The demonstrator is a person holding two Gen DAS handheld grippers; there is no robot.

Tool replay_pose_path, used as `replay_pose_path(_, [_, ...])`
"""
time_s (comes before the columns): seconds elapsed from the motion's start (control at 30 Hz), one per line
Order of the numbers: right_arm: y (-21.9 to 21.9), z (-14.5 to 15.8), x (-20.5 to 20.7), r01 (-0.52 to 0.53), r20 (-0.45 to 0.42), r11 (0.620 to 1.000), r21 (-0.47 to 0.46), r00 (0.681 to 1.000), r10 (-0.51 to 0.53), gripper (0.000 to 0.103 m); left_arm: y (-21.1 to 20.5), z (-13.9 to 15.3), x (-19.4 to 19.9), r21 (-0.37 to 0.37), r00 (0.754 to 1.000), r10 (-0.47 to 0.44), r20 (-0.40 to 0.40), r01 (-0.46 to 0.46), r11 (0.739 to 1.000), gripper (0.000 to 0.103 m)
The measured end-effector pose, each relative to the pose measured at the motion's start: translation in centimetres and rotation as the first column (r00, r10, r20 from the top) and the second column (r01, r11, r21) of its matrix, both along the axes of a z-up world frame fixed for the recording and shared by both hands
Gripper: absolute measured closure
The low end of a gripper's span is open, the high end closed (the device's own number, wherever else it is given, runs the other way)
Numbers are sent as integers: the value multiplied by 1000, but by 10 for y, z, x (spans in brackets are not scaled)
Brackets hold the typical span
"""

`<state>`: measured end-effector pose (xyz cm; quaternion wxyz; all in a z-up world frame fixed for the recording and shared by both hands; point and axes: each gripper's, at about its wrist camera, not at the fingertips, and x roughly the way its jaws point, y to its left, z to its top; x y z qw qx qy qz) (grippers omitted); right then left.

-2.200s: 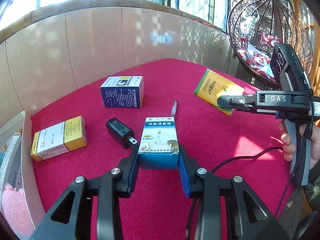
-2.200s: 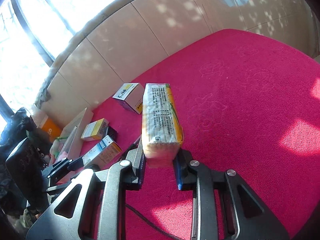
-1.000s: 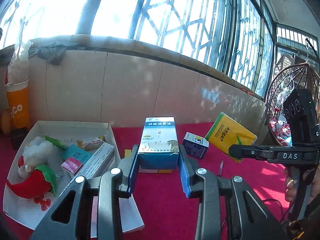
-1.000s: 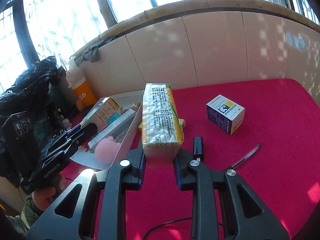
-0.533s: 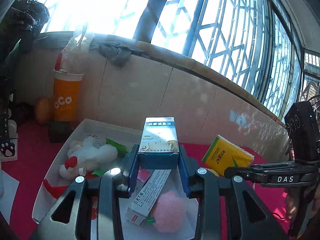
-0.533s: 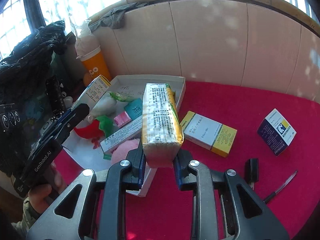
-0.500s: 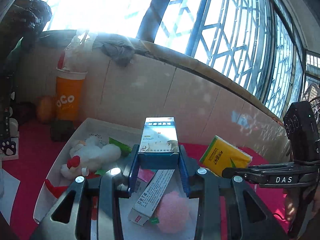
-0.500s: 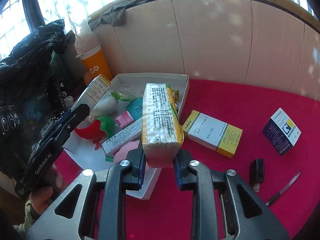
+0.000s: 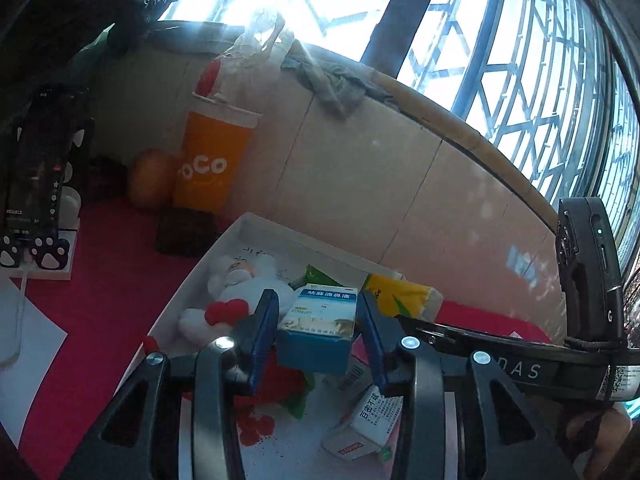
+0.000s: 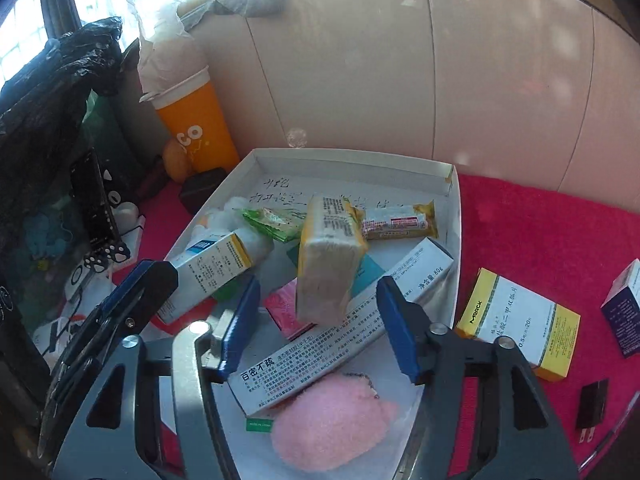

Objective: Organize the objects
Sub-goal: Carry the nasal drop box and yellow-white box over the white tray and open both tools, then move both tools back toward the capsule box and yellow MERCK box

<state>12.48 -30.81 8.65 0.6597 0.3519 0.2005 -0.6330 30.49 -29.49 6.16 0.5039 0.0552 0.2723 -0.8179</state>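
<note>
Over the white tray (image 10: 454, 216) I had just been opening both claws, my right gripper (image 10: 318, 322) wide and my left gripper (image 9: 318, 338) slightly, so the yellow pack (image 10: 328, 256) and blue-and-white box (image 9: 320, 326) dropped free among the sorted things.

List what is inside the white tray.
The white tray holds a plush toy, green packet, snack bar, long white box, pink puff, pink packet, plus the just-released yellow pack and blue-white box. Anything beneath them is hidden.
</note>
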Motion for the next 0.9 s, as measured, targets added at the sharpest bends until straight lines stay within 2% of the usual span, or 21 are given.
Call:
replay_pose_path(0.07, [9, 1, -9, 29, 18, 999, -14, 999, -28, 23, 1, 0, 4, -12, 999, 38, -9, -38, 999, 3])
replay_pose_path(0.1, [14, 2, -15, 38, 35, 999, -21, 999, -37, 22, 2, 0, 6, -23, 999, 46, -17, -46, 999, 0])
replay_pose_path(0.53, [96, 29, -67, 167, 177, 978, -127, 974, -144, 20, 7, 4, 6, -80, 997, 77, -17, -78, 994, 0])
replay_pose_path(0.67, [125, 34, -96, 248, 198, 957, -153, 956, -216, 20, 8, 4, 7, -80, 997, 74, -20, -76, 994, 0])
replay_pose_path(0.77, [150, 39, -129, 349, 206, 921, -172, 927, -313, 20, 10, 6, 9, -89, 997, 72, -35, -75, 993, 0])
replay_pose_path(0.9, [183, 38, -183, 496, 231, 852, -167, 860, -455, 20, 12, 6, 6, -98, 998, 59, -35, -62, 993, 0])
